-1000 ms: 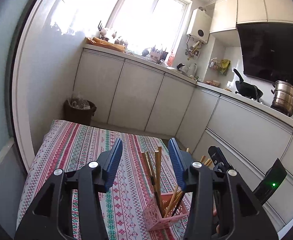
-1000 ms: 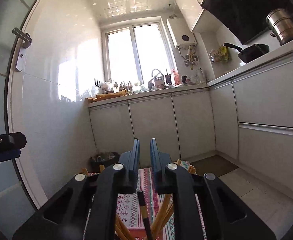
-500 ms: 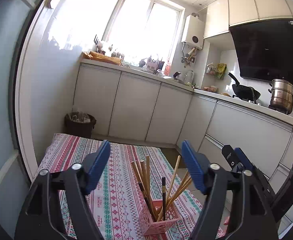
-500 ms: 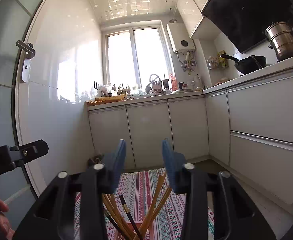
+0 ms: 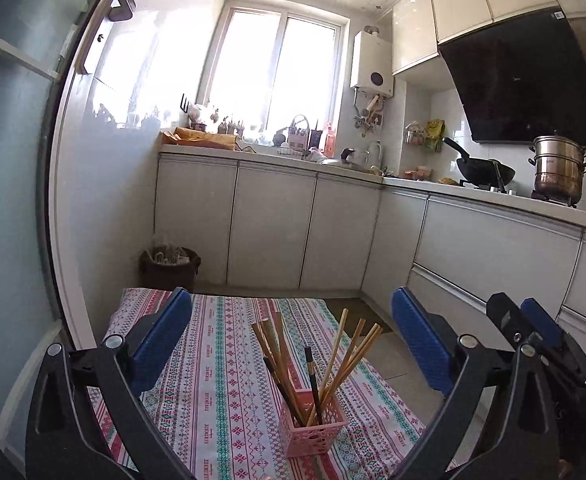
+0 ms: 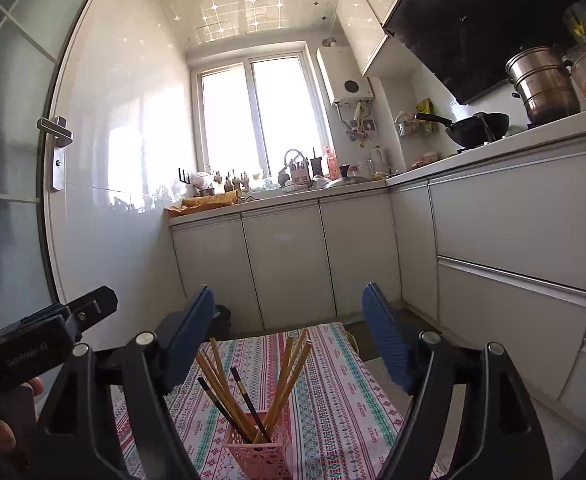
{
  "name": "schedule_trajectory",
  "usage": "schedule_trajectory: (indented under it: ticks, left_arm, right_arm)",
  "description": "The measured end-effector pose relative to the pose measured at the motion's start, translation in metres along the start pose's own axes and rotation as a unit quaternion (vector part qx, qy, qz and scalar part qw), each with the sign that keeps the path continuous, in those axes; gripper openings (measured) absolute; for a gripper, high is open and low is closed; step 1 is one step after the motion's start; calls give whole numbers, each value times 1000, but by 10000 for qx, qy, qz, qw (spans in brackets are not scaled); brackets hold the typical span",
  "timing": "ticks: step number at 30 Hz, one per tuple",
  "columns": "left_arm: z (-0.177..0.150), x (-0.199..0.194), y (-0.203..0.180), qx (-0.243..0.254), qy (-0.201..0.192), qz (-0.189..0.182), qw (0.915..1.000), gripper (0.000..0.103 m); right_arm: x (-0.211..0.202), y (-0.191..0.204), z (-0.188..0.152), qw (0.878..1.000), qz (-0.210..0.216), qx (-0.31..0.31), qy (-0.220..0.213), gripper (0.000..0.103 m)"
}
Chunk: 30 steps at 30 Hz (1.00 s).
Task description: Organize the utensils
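Observation:
A pink lattice basket (image 5: 313,436) (image 6: 259,456) stands on the patterned tablecloth (image 5: 221,380) (image 6: 333,392). Several wooden chopsticks (image 5: 335,356) (image 6: 289,376) and two dark ones (image 5: 311,376) (image 6: 249,400) stand upright in it, fanned out. My left gripper (image 5: 293,340) is open and empty, raised behind and above the basket. My right gripper (image 6: 289,332) is open and empty, also behind and above it. The right gripper shows at the right edge of the left wrist view (image 5: 533,332); the left one shows at the left edge of the right wrist view (image 6: 53,336).
White kitchen cabinets (image 5: 273,224) (image 6: 293,264) run along the back and right. A wok (image 5: 481,168) and steel pot (image 5: 557,168) sit on the counter. A dark bin (image 5: 169,266) stands beyond the table's far end. A glass door (image 6: 13,200) is at left.
The right gripper was shut on a dark chopstick over the basket, then opened wide; the chopstick now stands in the basket. Both grippers opened wider and drew back and up.

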<state>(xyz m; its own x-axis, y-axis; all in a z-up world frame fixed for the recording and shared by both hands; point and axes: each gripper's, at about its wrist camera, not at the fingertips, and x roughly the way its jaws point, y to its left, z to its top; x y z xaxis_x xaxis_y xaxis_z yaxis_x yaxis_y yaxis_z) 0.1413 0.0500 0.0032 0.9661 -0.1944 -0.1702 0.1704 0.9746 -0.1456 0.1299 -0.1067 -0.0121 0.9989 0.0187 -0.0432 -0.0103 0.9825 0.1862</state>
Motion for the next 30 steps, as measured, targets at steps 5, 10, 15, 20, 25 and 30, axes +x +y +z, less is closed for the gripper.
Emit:
schedule_trajectory:
  ticks: [5,10,15,20,25,30]
  left_arm:
    - [-6,-25,-2,-242,64,231,9994,96]
    - [-9,-41,-11,-161,560,507,9970,96]
    - [-5,-66,-25,-34,548,466,9974,96]
    - [-2,-84,-28,-43,520,591,9969,96]
    - [-5,-91,-44,237,660,655,9954,96]
    - [-7,-99,-45,155,791,586,9950,96]
  right_arm:
    - [-16,0,7,9986,-344,-126,384,79]
    - [-34,-5,12,9962,-386,77,780,92]
    - [-50,-7,14,9930,-649,-72,989,96]
    - [-66,-11,13,9900,-796,-88,1160,96]
    - [-77,-13,13,9866,-823,-155,1404,96]
    - [-86,-19,17,9845,-779,9,1571,96]
